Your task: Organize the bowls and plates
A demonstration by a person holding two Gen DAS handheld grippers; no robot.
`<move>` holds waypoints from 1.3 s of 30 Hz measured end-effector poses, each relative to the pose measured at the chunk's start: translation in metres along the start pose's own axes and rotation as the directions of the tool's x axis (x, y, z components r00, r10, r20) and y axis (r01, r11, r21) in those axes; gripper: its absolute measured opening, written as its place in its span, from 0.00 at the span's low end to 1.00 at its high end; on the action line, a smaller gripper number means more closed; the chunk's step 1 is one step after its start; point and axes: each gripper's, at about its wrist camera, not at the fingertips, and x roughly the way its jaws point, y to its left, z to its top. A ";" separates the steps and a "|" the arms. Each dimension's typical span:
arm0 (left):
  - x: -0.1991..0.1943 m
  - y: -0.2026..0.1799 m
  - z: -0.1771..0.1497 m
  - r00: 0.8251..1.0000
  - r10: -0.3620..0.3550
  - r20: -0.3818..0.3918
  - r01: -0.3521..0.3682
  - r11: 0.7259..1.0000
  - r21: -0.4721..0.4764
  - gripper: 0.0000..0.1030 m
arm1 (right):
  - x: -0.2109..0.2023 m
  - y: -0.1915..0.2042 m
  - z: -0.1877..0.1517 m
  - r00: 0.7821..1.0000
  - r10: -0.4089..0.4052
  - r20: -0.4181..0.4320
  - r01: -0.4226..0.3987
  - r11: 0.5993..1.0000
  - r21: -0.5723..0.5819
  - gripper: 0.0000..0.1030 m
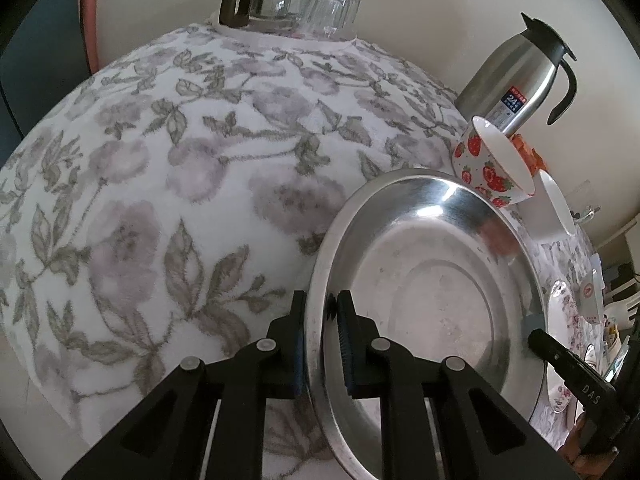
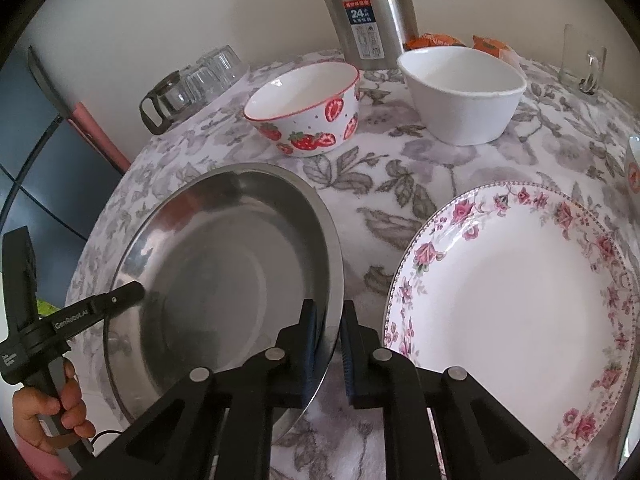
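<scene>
Left gripper point(image 1: 322, 344): jaws pinched on the left rim of the steel plate point(image 1: 432, 292), one pad outside the rim and one inside; its black finger also shows at the plate's far edge in the right wrist view.
Right gripper point(image 2: 328, 344): jaws pressed together on the plate's right rim, the edge caught between the blue pads.
Left hand point(image 2: 52, 412): wrapped round the handle of its gripper, low at the left of the right wrist view.
Steel plate: on the floral cloth point(image 1: 180, 184), gripped at two opposite edges; whether it is lifted off the cloth I cannot tell.
Floral plate point(image 2: 516, 312): flat on the cloth, just beside the steel plate on its right, apart from it.
Strawberry bowl point(image 2: 306, 110): upright, behind the steel plate.
White bowl point(image 2: 464, 94): upright, beside the strawberry bowl, behind the floral plate.
Flask point(image 2: 370, 12): steel, standing behind the two bowls by the wall.
Glass jug point(image 1: 256, 0): at the far edge of the table, with upturned glasses point(image 1: 324, 12) next to it.
Mug point(image 2: 582, 62): clear glass, far right corner.
</scene>
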 end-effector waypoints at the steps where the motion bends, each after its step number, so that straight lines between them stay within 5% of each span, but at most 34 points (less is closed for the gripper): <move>1: -0.003 -0.002 0.001 1.000 0.002 0.006 -0.002 1.000 0.003 0.14 | -0.003 0.000 0.000 1.000 0.003 0.006 -0.003 1.000 -0.001 0.12; 19: -0.089 -0.066 0.021 0.990 -0.055 0.133 0.042 0.995 0.096 0.14 | -0.099 -0.022 0.020 0.977 0.064 0.205 -0.077 0.995 0.055 0.12; 29: -0.129 -0.145 0.023 0.970 -0.164 0.180 0.131 0.974 0.185 0.14 | -0.175 -0.066 0.021 0.934 0.009 0.358 -0.045 0.995 0.092 0.12; 39: -0.129 -0.206 0.010 0.955 -0.256 0.149 0.223 0.953 0.206 0.14 | -0.216 -0.116 0.002 0.899 -0.074 0.432 -0.010 0.982 0.188 0.12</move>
